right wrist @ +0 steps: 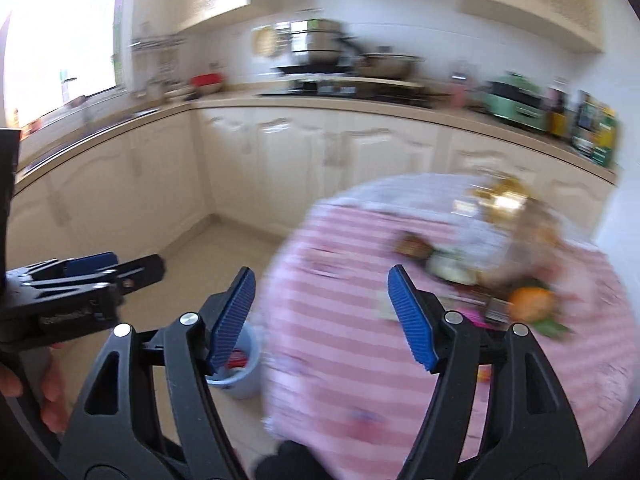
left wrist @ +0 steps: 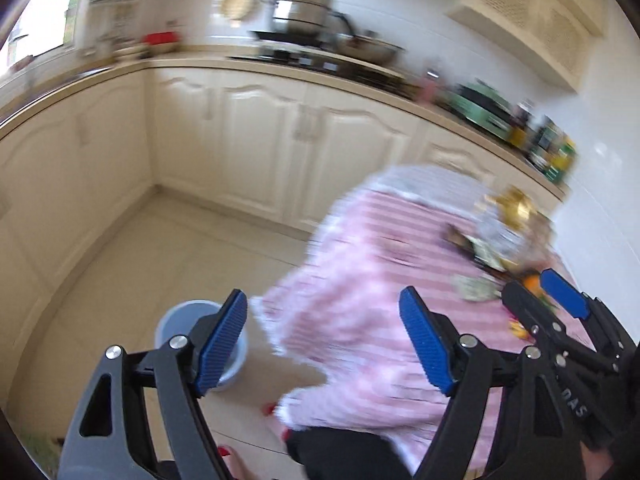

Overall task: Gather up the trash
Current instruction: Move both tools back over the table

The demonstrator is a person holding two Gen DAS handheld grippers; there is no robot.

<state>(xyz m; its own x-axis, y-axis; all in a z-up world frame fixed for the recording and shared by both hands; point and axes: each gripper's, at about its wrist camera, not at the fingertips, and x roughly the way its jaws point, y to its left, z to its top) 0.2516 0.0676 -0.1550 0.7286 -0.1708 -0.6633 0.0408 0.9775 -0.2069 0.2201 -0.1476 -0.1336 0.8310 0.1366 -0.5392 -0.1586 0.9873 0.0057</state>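
Pink-striped cloth covers the round tabletop (right wrist: 340, 320) where the trash (right wrist: 448, 268) lies scattered at its far side, with the bin (left wrist: 188, 316) on the floor just beside it for drop-offs, and both the left gripper (left wrist: 324, 340) and the right gripper (right wrist: 324, 316) hang above with jaws spread and empty.

Setting: home kitchen. Cream raised-panel cabinets (right wrist: 280, 160) run in an L under a beige counter (right wrist: 400, 114). Hob (right wrist: 344, 90) carries stacked steel pots (right wrist: 316, 46) and a pan. Green appliance (right wrist: 516, 100) and bottles at right; bright window (right wrist: 60, 40) at left. Pale tiled floor (left wrist: 160, 264).
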